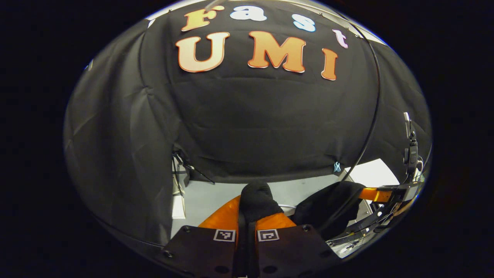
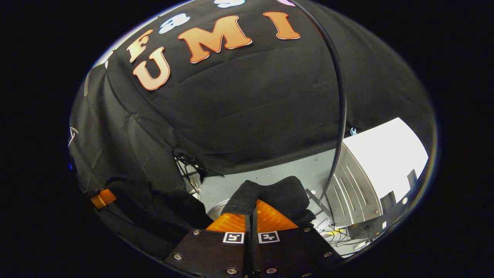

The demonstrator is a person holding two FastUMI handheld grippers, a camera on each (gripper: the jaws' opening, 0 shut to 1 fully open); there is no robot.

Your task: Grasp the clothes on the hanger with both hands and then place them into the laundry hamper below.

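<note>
Black cloth wall (image 1: 251, 123) dominates both views; grey floor (image 1: 208, 197) below its hem. Dark garment (image 1: 258, 200) bunched between fingers of left hand-held gripper (image 1: 246, 226), jaws clenched on it. Right gripper view: right hand-held gripper (image 2: 251, 216) likewise clamped on black fabric fold. Left gripper view alone shows other gripper at right edge with more garment draped. Right gripper view alone shows pale ribbed panel (image 2: 355, 185), cables (image 2: 339, 233). Square coded markers (image 1: 224, 235) on finger mounts; no readable writing on them.

Plain black fabric garment (image 1: 257, 200) (image 2: 270, 195), no print. Booth wall: black cloth (image 1: 247, 123). Floor pale grey (image 1: 208, 197). Thin black cable (image 2: 341, 116). Black-and-white square markers (image 1: 268, 234) on gripper bodies.
</note>
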